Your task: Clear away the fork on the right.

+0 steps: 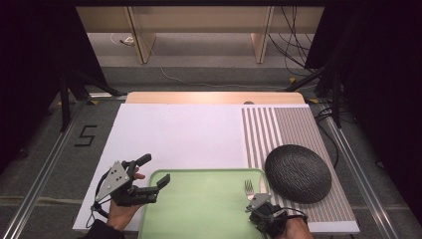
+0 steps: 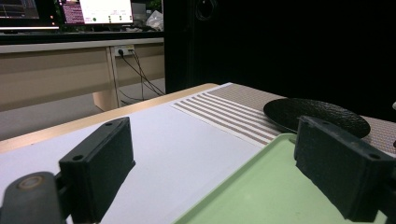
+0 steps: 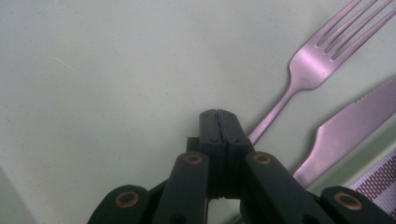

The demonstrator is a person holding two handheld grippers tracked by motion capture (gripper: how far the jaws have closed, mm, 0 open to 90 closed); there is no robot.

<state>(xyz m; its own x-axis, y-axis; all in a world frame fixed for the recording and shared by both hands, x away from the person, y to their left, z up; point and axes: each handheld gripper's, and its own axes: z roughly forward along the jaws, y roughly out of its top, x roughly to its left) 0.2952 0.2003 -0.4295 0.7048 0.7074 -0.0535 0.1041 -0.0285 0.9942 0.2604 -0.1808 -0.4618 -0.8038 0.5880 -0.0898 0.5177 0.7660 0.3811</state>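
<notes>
Right gripper view shows our right gripper (image 3: 218,113) with its jaws pressed together and nothing between them, its tips just left of the fork (image 3: 306,70) handle; the fork lies flat on the green tray (image 3: 116,70) beside the knife (image 3: 345,135). We judge the fork light, stiff, slippery and thin, so grip across the narrow handle near mid-length. Our left gripper (image 1: 149,172) has its jaws spread wide over the tray's left corner.

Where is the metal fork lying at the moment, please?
In the high view the metal fork lies on the pale green tray near its right edge, tines away from the person, just ahead of the right gripper and left of the dark round plate.
</notes>
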